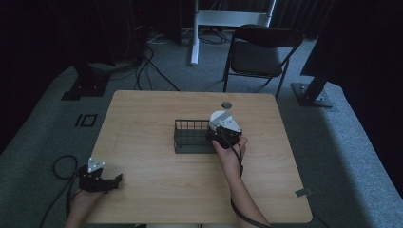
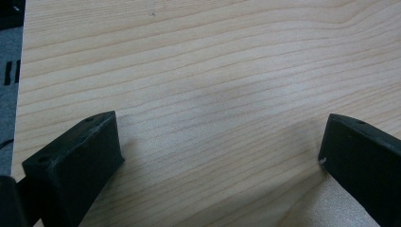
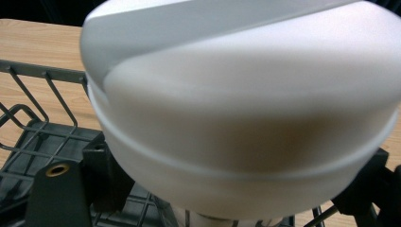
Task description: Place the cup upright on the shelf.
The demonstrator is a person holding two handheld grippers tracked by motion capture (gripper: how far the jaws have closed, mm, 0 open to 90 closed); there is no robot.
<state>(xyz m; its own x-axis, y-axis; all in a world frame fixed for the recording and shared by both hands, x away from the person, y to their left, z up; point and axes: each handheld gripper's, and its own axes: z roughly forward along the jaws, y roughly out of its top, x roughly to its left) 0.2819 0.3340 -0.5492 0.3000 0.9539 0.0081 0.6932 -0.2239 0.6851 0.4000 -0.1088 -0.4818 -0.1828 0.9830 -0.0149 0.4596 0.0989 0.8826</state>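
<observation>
A black wire rack (image 1: 177,137) stands at the middle of the wooden table (image 1: 142,118). My right gripper (image 1: 222,137) is at the rack's right end, shut on a white round bowl-like object (image 1: 217,116). In the right gripper view the white object (image 3: 246,118) sits between the two black jaws of my right gripper (image 3: 217,189), above the rack's wires (image 3: 47,74). Whether it touches the rack is hidden. My left gripper (image 1: 115,181) rests at the table's front left corner, open, with bare wood between the fingers of my left gripper (image 2: 222,156).
A dark folding chair (image 1: 261,52) stands beyond the table's far edge. A round grommet (image 1: 226,104) is set in the tabletop behind the rack. A small grey clip (image 1: 302,192) sits at the front right edge. Cables (image 1: 59,166) lie on the floor at left.
</observation>
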